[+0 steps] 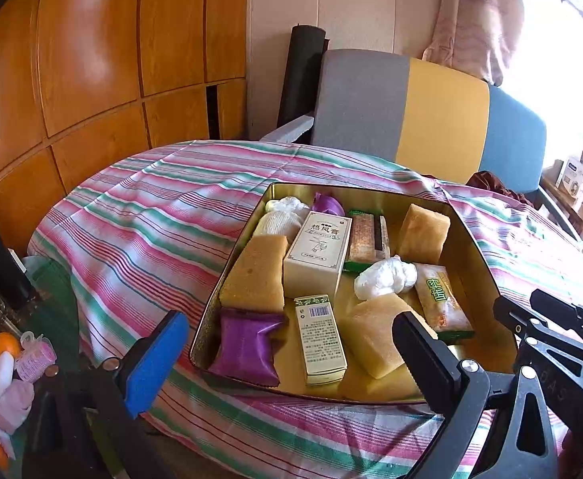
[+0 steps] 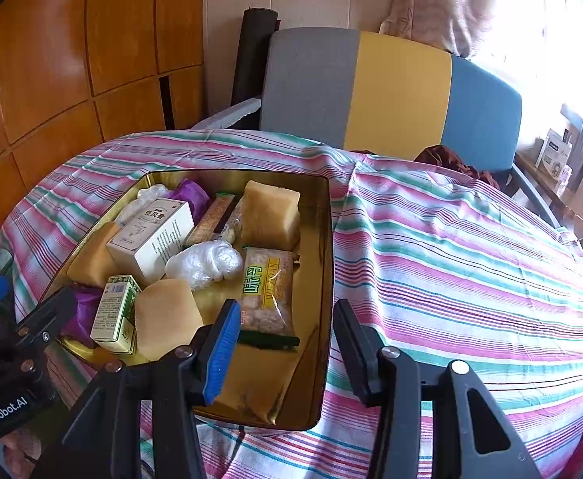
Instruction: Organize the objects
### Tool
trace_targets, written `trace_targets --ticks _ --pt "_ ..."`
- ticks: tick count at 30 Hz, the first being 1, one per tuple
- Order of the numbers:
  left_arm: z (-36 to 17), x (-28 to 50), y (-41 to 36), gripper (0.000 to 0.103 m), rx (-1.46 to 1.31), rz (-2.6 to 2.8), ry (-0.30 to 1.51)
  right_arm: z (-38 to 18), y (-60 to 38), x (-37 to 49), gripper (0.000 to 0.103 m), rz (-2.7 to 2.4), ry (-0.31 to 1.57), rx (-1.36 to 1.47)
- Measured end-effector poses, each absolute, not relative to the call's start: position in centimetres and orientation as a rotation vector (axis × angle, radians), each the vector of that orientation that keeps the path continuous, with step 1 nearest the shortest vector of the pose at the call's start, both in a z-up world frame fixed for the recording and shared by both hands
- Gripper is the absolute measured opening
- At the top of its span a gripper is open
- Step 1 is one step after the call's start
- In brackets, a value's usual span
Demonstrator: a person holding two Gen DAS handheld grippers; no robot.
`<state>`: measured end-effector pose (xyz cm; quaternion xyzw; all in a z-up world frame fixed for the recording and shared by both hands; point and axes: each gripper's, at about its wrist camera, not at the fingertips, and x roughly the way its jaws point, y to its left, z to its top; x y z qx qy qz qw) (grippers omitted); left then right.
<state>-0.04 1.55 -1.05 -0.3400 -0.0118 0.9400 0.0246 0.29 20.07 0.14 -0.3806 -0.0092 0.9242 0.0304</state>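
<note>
I see a table (image 1: 139,215) draped in a pink, green and white striped cloth (image 2: 451,247); a gold tin (image 1: 471,247) sits directly on it.

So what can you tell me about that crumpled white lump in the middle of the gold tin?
The white lump looks like thin, glossy plastic film scrunched into a loose ball. It lies on the floor of the gold tin near the middle, against the cream carton and the green-lettered snack packet. Neither gripper's fingers touch it.

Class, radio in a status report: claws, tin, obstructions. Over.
Left claw open, empty, over tin's near edge. Right claw open, empty, at tin's right wall. Gold tin packed: boxes, sponges, packets. Nothing blocking.
</note>
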Motion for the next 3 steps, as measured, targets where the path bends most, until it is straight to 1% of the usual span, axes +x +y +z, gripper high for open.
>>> trace_targets --ticks 3 --pt "-1.0 -0.21 1.44 0.103 -1.058 2.901 -0.048 0.15 19.93 0.33 0.049 2.854 -0.029 -1.178"
